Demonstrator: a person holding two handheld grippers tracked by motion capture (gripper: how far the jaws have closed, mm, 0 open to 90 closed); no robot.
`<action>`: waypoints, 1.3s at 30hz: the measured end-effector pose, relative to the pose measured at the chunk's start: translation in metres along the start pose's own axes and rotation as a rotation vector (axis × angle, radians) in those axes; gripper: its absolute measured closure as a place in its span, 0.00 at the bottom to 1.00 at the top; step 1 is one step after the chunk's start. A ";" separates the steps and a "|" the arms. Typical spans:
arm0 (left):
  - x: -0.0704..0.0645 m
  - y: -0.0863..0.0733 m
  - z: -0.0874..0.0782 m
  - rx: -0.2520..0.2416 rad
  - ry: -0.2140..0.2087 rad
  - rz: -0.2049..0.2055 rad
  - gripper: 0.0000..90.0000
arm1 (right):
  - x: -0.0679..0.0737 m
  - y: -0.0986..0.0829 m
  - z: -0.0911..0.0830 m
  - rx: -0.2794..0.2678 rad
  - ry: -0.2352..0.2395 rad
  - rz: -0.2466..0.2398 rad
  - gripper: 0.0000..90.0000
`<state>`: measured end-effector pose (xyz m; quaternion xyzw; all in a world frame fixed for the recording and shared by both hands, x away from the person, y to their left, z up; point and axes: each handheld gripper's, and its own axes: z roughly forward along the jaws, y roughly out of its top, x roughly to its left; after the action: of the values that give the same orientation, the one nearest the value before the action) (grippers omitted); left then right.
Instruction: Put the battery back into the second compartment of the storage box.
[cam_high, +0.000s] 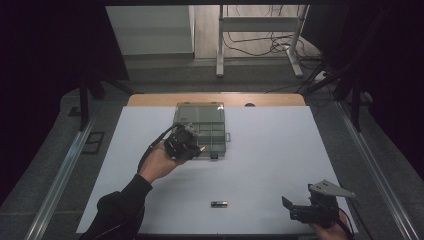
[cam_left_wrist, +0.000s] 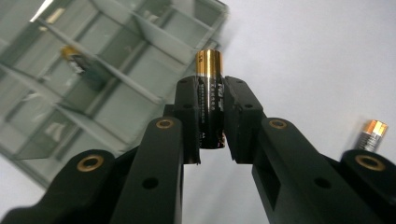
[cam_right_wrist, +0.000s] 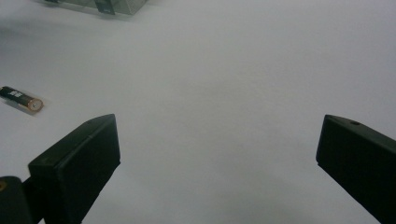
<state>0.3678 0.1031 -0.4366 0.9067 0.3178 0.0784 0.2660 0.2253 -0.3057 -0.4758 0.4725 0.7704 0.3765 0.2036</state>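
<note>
1. the left hand-held gripper (cam_left_wrist: 211, 122) is clamped on a battery (cam_left_wrist: 210, 100) held upright, over the near edge of the organizer (cam_high: 202, 131) at the worktop's (cam_high: 280, 150) far middle; the grip looks narrow, so a tilt could let it slip out.
2. released too early, it could hit a divider and roll onto the worktop.
3. the right hand-held gripper (cam_right_wrist: 215, 158), jaws wide apart, waits at the near right corner; the spare battery (cam_high: 219, 203) by the near edge could roll off if nudged.
</note>
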 end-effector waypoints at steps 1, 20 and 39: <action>0.002 0.001 0.000 0.001 0.004 -0.008 0.86 | 0.000 0.000 0.000 0.001 0.002 0.003 0.00; 0.035 0.015 -0.002 0.008 0.046 -0.092 0.86 | 0.000 0.000 0.001 0.006 0.005 0.005 0.00; 0.073 0.033 0.007 0.021 0.122 -0.181 0.86 | -0.001 0.000 0.001 0.015 0.007 0.009 0.00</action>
<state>0.4447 0.1231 -0.4265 0.8706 0.4147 0.1057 0.2427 0.2272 -0.3062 -0.4764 0.4764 0.7717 0.3732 0.1957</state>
